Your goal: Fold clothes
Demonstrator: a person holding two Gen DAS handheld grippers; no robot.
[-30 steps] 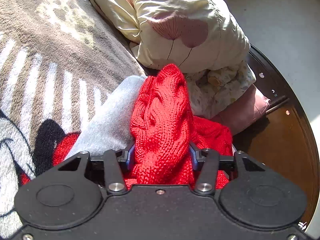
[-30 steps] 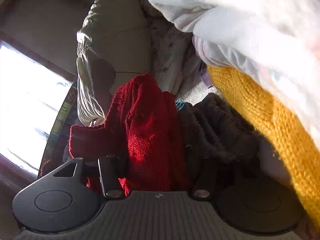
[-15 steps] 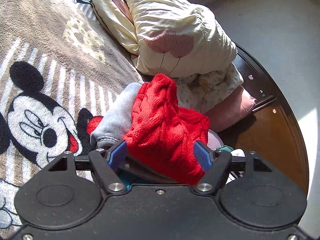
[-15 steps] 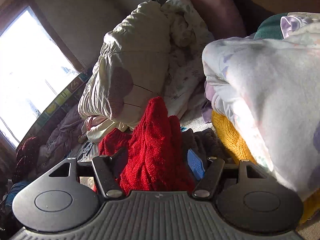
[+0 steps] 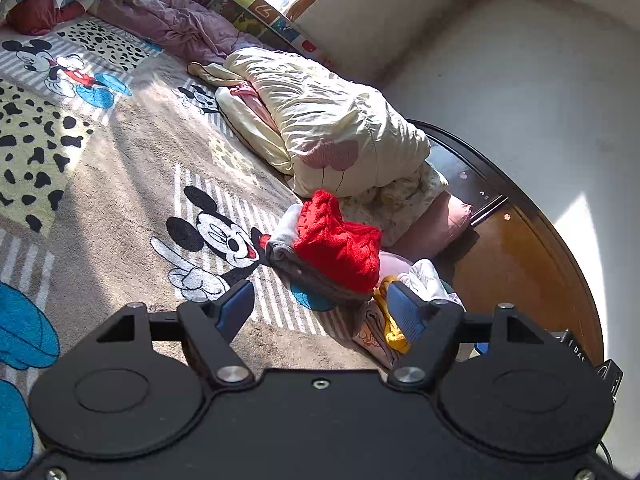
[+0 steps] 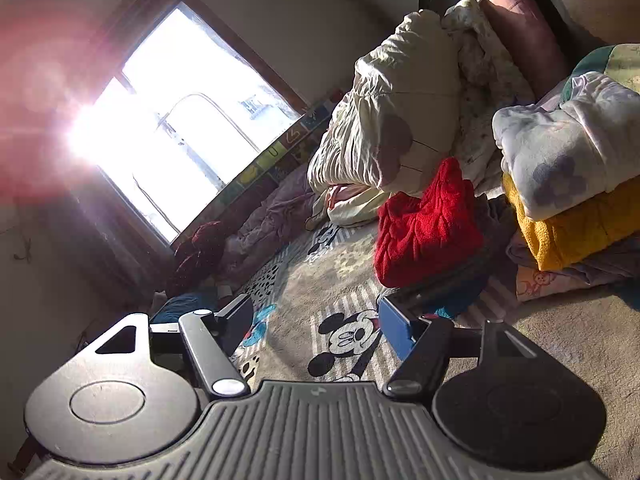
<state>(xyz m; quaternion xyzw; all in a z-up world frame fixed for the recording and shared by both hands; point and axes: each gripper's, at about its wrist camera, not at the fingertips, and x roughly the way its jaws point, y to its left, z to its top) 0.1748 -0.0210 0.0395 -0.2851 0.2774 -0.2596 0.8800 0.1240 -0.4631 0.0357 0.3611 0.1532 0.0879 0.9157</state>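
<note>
A folded red knit sweater (image 5: pixel 340 246) lies on top of a small stack of folded clothes, with a grey garment (image 5: pixel 282 236) under it, on the cartoon-mouse blanket (image 5: pixel 120 184). It also shows in the right wrist view (image 6: pixel 428 228). My left gripper (image 5: pixel 320 312) is open and empty, pulled back from the sweater. My right gripper (image 6: pixel 316 320) is open and empty, also back from the stack. A second stack with a yellow knit (image 6: pixel 576 232) and a white floral garment (image 6: pixel 568 148) stands to the right.
A cream rolled duvet (image 5: pixel 332 124) and a pink pillow (image 5: pixel 436 224) lie behind the stacks against the dark headboard (image 5: pixel 480 164). Purple bedding (image 5: pixel 172 20) and more clothes (image 5: pixel 36 4) lie by the window (image 6: pixel 188 128). Wooden floor (image 5: pixel 520 272) is at the right.
Both grippers opened, let go of the red sweater and drew back. The sweater now rests on the folded stack.
</note>
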